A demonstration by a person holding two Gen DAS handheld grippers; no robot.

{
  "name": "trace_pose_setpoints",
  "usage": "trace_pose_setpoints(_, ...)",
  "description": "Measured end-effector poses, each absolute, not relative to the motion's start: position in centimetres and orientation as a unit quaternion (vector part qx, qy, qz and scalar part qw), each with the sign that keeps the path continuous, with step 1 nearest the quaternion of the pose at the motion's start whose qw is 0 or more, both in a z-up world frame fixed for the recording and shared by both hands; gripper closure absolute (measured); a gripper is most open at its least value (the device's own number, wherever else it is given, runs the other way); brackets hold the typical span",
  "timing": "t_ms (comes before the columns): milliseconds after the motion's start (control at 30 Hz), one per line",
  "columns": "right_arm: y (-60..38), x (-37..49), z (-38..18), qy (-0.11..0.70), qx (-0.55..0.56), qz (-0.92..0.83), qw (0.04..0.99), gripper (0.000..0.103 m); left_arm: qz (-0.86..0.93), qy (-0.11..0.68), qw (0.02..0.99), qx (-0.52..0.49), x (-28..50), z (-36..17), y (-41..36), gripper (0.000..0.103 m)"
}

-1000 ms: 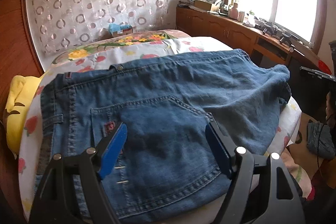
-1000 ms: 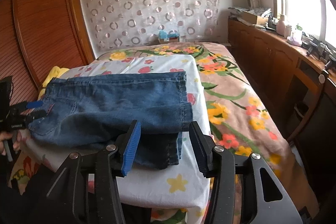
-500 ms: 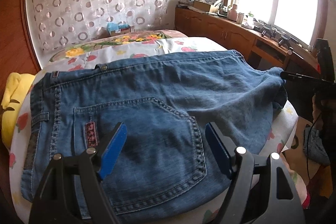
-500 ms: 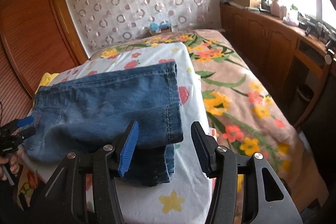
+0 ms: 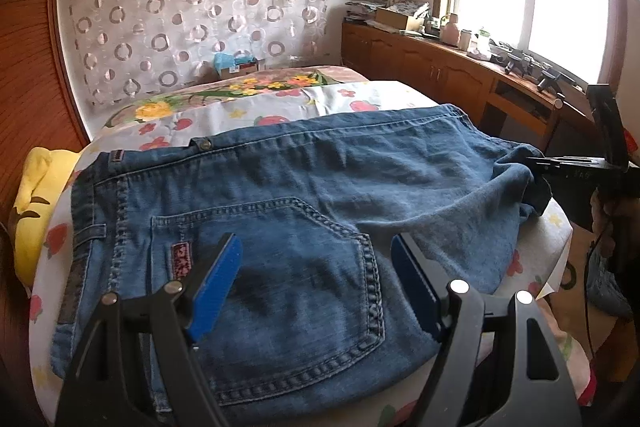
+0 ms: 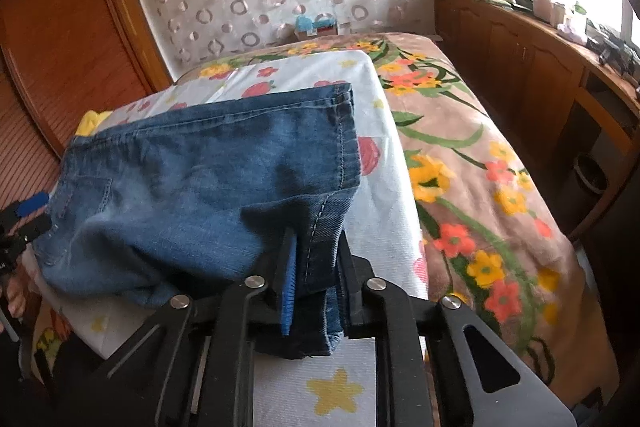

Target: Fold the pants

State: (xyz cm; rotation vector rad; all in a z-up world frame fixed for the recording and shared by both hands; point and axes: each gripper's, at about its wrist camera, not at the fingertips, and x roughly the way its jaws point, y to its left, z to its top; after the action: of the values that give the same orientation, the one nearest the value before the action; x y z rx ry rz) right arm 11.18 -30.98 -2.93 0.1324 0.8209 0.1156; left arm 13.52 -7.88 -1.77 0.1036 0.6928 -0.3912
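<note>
The jeans (image 5: 304,211) lie spread across the middle of the left wrist view, folded, waistband toward the left edge and a back pocket (image 5: 280,259) facing up at centre. They rest on a white sheet printed with flowers and stars (image 6: 384,155), which covers a raised surface set on the bed. In the right wrist view the same jeans (image 6: 192,187) fill the centre left, hems stacked toward the upper middle.

Beyond them the floral bedspread (image 6: 480,163) runs down the right half of that view. A patterned curtain (image 5: 192,11) hangs across the top of the left wrist view, with a wooden cabinet (image 5: 440,75) under the bright window at upper right. Something yellow (image 5: 36,199) shows at the left edge, just beside the sheet.

The right gripper (image 6: 316,267), lower centre of its own view, is clamped on a hanging fold of the jeans' lower layer; denim fills the space between its fingers. The left gripper (image 5: 316,279) hovers over the pocket with its fingers spread wide apart, nothing between them.
</note>
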Motion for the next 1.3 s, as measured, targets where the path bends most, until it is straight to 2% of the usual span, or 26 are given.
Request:
trace_pose_setpoints(200, -30.0, 11.2, -1.5, 0.378, 0.048, 0.064, 0.922, 0.092, -0.181, 0.331, 0.925, 0.047, 13.2, -1.5, -7.3, 0.026)
trace_pose_setpoints(467, -26.0, 12.2, 3.2, 0.334, 0.017, 0.101, 0.937, 0.093, -0.167, 0.327, 0.929, 0.038, 12.8, -1.0, -5.2, 0.026)
trace_pose_setpoints(700, -18.9, 13.7, 7.4, 0.294, -0.027, 0.168, 0.941, 0.098, -0.143, 0.323, 0.935, 0.021, 12.3, -0.4, -1.9, 0.026)
trace_pose_setpoints(1067, -6.6, 15.0, 10.9, 0.262, -0.058, 0.287, 0.92, 0.098, -0.11, 0.315, 0.943, 0.018, 10.9, 0.2, 3.0, 0.026)
trace_pose_setpoints(1167, -4.3, 15.0, 10.8, 0.275, -0.055, 0.318, 0.906, 0.097, -0.106, 0.315, 0.943, 0.014, 10.7, 0.1, 3.9, 0.026)
trace_pose_setpoints(1233, -3.4, 15.0, 10.3, 0.283, -0.064, 0.313, 0.904, 0.082, -0.104, 0.316, 0.943, 0.013, 10.7, -0.1, 4.2, 0.026)
trace_pose_setpoints(1300, -3.1, 14.8, 9.8, 0.284, -0.068, 0.319, 0.902, 0.039, -0.103, 0.318, 0.943, 0.011, 10.7, -0.4, 4.3, 0.026)
